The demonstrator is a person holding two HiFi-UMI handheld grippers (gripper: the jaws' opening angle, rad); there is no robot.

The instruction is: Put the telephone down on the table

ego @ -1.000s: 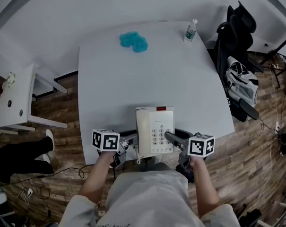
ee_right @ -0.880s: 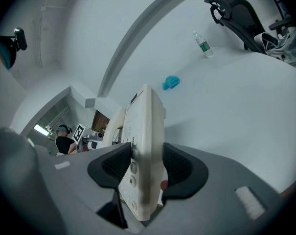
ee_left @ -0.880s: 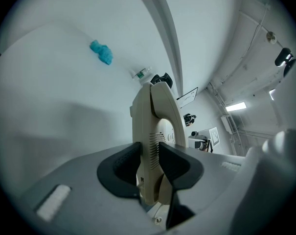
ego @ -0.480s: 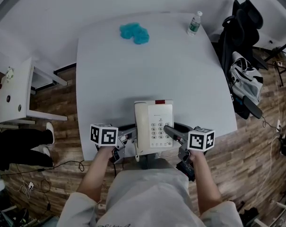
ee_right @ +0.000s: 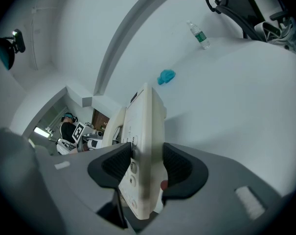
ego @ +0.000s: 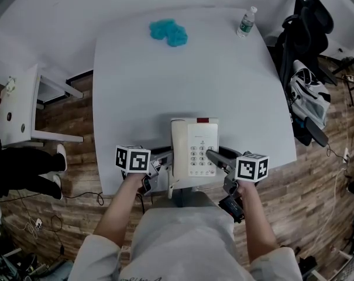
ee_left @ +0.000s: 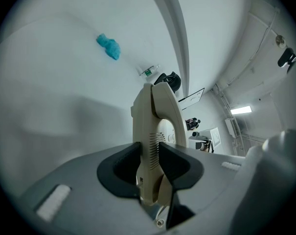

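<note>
Telephone (ego: 193, 154): cream, red strip at top edge. Desk (ego: 165, 86): pale grey-white. Cloth (ego: 168, 32): turquoise. Bottle (ego: 246, 21): clear, green label. Floor (ego: 317, 174): brown wood-grain planks. Left tool (ego: 164, 167), right tool (ego: 215, 157): grey, black-and-white square-patterned cubes.

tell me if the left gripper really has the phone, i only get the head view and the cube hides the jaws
observer: yes. In the left gripper view the left gripper has both pads pressed on the phone, at its handset side.
operator: right one too
observer: yes. The right gripper is shut on the keypad edge, with buttons between its pads.
</note>
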